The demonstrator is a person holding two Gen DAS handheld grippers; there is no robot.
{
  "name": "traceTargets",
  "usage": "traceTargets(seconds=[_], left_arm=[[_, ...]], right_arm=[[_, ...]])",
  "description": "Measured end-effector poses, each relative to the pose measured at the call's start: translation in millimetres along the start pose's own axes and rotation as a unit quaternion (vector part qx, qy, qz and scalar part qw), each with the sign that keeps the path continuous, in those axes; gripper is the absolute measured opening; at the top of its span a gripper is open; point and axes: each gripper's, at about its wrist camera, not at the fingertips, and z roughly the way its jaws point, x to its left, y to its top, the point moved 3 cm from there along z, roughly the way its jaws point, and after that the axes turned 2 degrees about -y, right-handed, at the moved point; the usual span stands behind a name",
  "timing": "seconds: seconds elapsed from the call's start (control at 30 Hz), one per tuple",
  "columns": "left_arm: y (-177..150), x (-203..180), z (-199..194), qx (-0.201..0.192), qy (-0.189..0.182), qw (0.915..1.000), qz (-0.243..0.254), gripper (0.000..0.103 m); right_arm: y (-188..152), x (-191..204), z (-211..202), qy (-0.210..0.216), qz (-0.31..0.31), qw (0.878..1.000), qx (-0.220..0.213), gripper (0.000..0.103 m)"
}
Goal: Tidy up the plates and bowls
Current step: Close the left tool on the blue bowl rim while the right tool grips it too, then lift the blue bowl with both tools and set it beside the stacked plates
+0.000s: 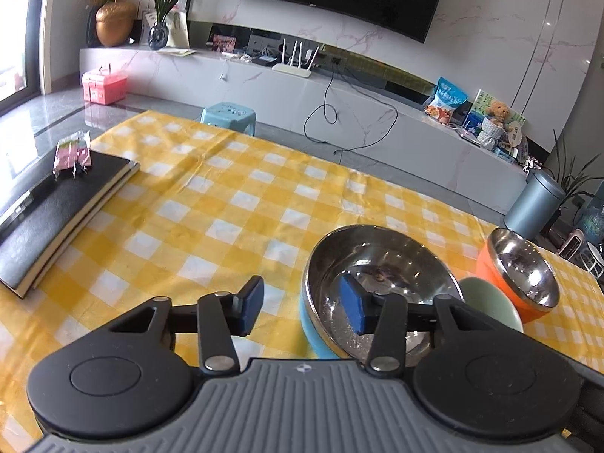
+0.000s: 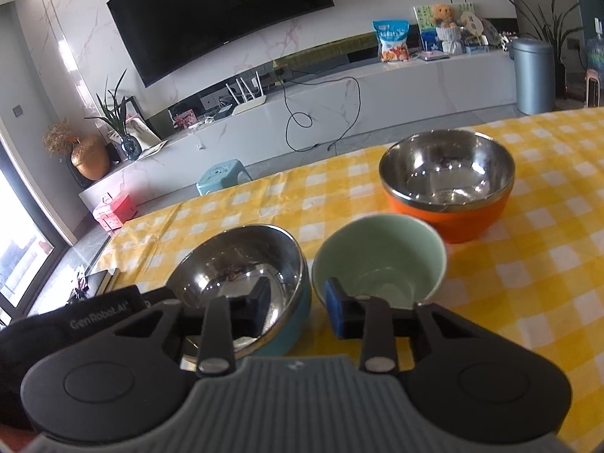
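Note:
Three bowls stand on the yellow checked tablecloth (image 1: 211, 204). A steel bowl with a blue outside (image 1: 381, 268) (image 2: 241, 264) is nearest. A pale green bowl (image 2: 381, 256) (image 1: 490, 302) stands right of it. A steel bowl with an orange outside (image 2: 449, 185) (image 1: 524, 275) is farther right. My left gripper (image 1: 302, 307) is open, its jaws on either side of the blue bowl's left rim. My right gripper (image 2: 298, 309) is open, one finger over the blue bowl, the other over the green bowl's near rim.
A black notebook (image 1: 56, 211) with a pink packet (image 1: 73, 154) and a pen lies at the table's left edge. Beyond the table are a blue stool (image 1: 228, 115), a TV cabinet and a grey bin (image 1: 536, 204).

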Motion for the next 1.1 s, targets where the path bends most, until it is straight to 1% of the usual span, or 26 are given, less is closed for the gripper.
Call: traceTargets(seconds=[0.07,0.13,0.17,0.23,0.27,0.3,0.43,0.53,0.7,0.9,1.1], left_arm=[[-1.3,1.4,4.7,0.004,-0.003,1.0,-0.006,0.046],[-2.7,1.0,8.5,0.009,0.002,0.9999,-0.005,0.036],[-3.4,0.5,10.4,0.012,0.002,0.9999,-0.004,0.034],[-4.9,-0.6,12.5,0.016,-0.005,0.9998,-0.005,0.022],[-5.3,-1.4,13.5,0.017,-0.009,0.9998,-0.005,0.02],[-5.8,-2.5,12.9,0.016,-0.011,0.9998,-0.002,0.015],[-8.0,-6.5,9.0,0.014,-0.002,0.9999,0.009,0.015],[-6.4,-4.0,2.6,0.009,-0.006,0.9999,0.004,0.015],[-3.9,-3.6,-20.0,-0.008,-0.008,0.9999,0.007,0.015],[-4.4,-5.0,-54.4,-0.009,-0.011,0.9999,0.005,0.014],[-12.1,-23.2,-98.2,-0.033,-0.022,0.9991,0.015,0.015]], right_arm=[[-0.7,0.2,5.2,-0.004,0.007,1.0,0.005,0.025],[-1.8,0.6,8.2,-0.009,0.009,1.0,0.009,0.018],[-1.6,-0.2,9.2,-0.008,0.011,1.0,0.008,0.018],[-1.3,-0.1,10.5,-0.007,0.011,1.0,0.008,0.014],[-1.4,0.4,11.3,-0.005,0.012,1.0,0.009,0.013],[-1.8,1.3,11.6,-0.003,0.014,1.0,0.011,0.01],[-1.0,3.4,11.5,-0.008,0.011,1.0,0.011,0.008],[-0.3,5.0,7.6,-0.003,0.014,1.0,0.011,0.008],[1.4,10.5,-9.6,0.006,0.008,1.0,0.001,0.008],[-4.3,12.0,-42.0,0.02,-0.004,1.0,-0.008,0.008],[-11.4,-1.1,-83.4,0.029,0.004,1.0,-0.007,0.008]])
